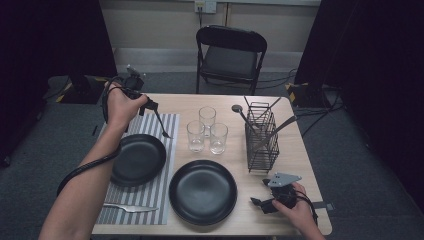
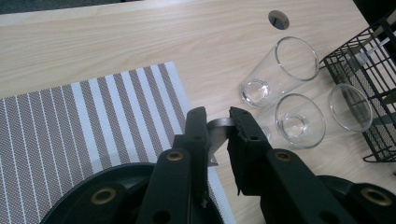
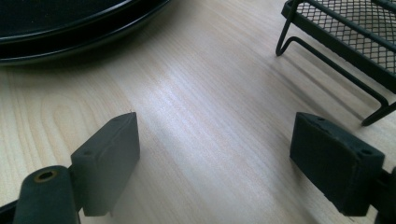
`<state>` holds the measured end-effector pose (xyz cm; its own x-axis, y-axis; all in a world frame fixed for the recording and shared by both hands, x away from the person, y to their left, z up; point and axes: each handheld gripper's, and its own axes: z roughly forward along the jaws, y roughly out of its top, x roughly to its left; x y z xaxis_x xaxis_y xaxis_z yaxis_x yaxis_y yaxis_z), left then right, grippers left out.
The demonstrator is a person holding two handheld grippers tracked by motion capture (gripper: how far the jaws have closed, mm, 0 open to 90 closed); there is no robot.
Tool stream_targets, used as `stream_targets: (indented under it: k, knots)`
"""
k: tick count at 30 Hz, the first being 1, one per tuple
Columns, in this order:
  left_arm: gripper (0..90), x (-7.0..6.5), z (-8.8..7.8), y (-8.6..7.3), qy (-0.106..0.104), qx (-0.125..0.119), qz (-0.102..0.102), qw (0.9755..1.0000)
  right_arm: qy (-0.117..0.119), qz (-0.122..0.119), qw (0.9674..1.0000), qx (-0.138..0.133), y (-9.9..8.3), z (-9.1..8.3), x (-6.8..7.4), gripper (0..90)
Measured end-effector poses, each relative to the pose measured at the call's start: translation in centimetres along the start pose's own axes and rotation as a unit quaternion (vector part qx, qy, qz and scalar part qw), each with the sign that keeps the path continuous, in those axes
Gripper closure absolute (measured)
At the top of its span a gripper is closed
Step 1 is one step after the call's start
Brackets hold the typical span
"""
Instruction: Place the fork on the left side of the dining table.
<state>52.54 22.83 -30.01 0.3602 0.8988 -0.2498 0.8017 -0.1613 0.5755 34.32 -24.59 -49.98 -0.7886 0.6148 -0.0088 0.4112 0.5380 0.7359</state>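
Note:
My left gripper (image 1: 150,106) hangs over the far edge of the striped placemat (image 1: 167,122), shut on the flat handle of a metal fork (image 1: 163,126). The fork slants down toward the left black plate (image 1: 137,159). In the left gripper view the silver fork handle (image 2: 217,135) is pinched between the two jaws of the left gripper (image 2: 218,116), above the placemat's (image 2: 93,116) corner. My right gripper (image 1: 257,204) rests low on the table at the near right, beside the wire rack's foot. The right gripper (image 3: 224,149) stands open, with bare wood between its jaws.
Three clear glasses (image 1: 207,116) (image 1: 195,135) (image 1: 218,137) cluster mid-table. A black wire rack (image 1: 261,137) holding several utensils stands to their right. A second black plate (image 1: 202,191) lies front centre. A knife (image 1: 131,207) lies on the placemat's near end. A folding chair (image 1: 230,52) stands beyond the table.

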Motion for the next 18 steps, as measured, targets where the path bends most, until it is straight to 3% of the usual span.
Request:
stream_targets:
  k: [9, 18]
  knots:
    - [77.8, 0.6, 0.9, 0.8, 0.002, 0.005, 0.006, 1.0000, 0.000, 0.000, 1.0000, 0.000, 0.0, 0.0, 0.0, 15.0]
    - [77.8, 1.8, 1.5, 1.7, 0.009, 0.003, -0.002, 1.0000, 0.001, 0.000, 1.0000, 0.000, 0.0, 0.0, 0.0, 15.0]
